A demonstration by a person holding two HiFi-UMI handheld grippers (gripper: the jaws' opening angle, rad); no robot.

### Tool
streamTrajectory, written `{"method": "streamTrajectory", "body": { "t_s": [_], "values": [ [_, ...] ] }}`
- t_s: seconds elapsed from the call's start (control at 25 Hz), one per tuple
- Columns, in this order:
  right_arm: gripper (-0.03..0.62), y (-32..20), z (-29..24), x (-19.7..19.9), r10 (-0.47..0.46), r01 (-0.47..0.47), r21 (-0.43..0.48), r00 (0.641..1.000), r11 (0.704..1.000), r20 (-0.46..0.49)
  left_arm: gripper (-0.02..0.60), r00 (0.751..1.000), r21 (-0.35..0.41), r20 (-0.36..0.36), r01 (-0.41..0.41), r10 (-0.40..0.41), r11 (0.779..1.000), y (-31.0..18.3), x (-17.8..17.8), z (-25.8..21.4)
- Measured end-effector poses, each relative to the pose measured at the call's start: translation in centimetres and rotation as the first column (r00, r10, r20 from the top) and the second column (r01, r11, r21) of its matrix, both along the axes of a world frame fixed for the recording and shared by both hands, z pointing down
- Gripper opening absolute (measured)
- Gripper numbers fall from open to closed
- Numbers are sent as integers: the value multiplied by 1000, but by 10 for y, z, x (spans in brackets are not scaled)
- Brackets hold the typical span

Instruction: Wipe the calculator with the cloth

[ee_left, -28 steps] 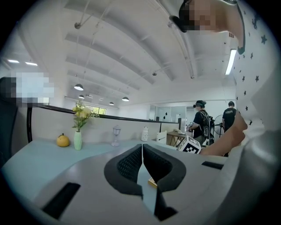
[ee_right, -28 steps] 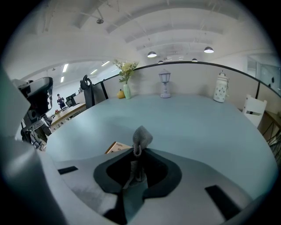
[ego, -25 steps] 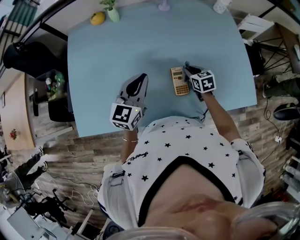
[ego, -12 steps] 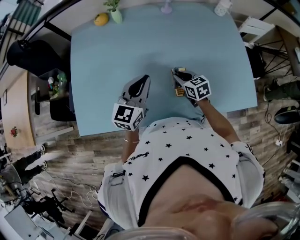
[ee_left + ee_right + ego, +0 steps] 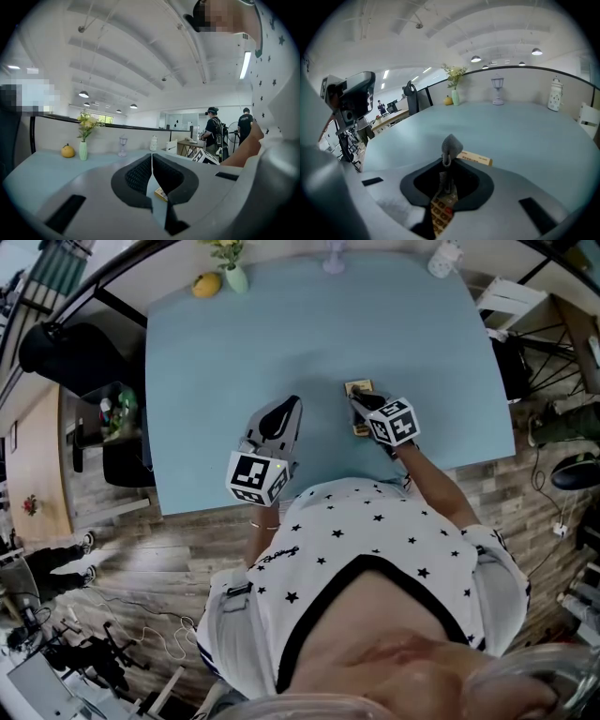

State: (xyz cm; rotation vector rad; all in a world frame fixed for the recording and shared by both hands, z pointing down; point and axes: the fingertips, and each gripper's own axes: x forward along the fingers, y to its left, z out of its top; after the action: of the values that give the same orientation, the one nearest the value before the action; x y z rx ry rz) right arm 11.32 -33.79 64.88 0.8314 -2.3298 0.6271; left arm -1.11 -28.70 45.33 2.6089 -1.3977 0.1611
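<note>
A tan calculator (image 5: 357,390) lies on the light blue table (image 5: 234,352), its near half hidden under my right gripper (image 5: 364,406). In the right gripper view the right gripper (image 5: 447,161) is shut on a small grey cloth (image 5: 451,146), which sticks up between the jaws. The calculator (image 5: 474,159) lies directly below, with its keys showing between the jaws. My left gripper (image 5: 279,413) rests to the calculator's left, apart from it. The left gripper (image 5: 152,159) is shut with nothing in it, and the calculator's corner (image 5: 161,193) shows just beyond its jaws.
Along the table's far edge stand a green vase with flowers (image 5: 232,273), a yellow fruit (image 5: 207,284), a small glass lamp (image 5: 333,256) and a white jar (image 5: 443,256). The table's near edge (image 5: 319,486) runs just behind both grippers. Chairs and cables lie around the table.
My right gripper has moved left with the cloth, from beside the calculator to over it. The left gripper has stayed where it was.
</note>
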Motion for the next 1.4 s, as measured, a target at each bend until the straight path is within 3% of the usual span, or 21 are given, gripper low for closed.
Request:
{"method": "streamTrajectory", "body": {
  "t_s": [0.64, 0.88, 1.04, 1.24, 1.4],
  "values": [
    [55, -14, 4, 59, 183, -183, -16, 983, 983, -4, 31, 1000, -4, 3, -27, 27, 1000, -2, 8, -1],
    [55, -15, 3, 59, 184, -184, -12, 983, 983, -7, 31, 999, -5, 5, -35, 35, 999, -2, 10, -2],
    [55, -14, -8, 54, 186, -185, -15, 982, 983, 39, 31, 999, -4, 7, -35, 35, 999, -1, 10, -2],
    [55, 0, -24, 25, 129, -127, -24, 985, 992, 113, 31, 999, -7, 5, -39, 39, 999, -1, 9, -2],
    [55, 23, -22, 2, 54, -49, -39, 991, 998, 120, 31, 999, -8, 2, -44, 44, 999, 0, 10, -2]
  ]
}}
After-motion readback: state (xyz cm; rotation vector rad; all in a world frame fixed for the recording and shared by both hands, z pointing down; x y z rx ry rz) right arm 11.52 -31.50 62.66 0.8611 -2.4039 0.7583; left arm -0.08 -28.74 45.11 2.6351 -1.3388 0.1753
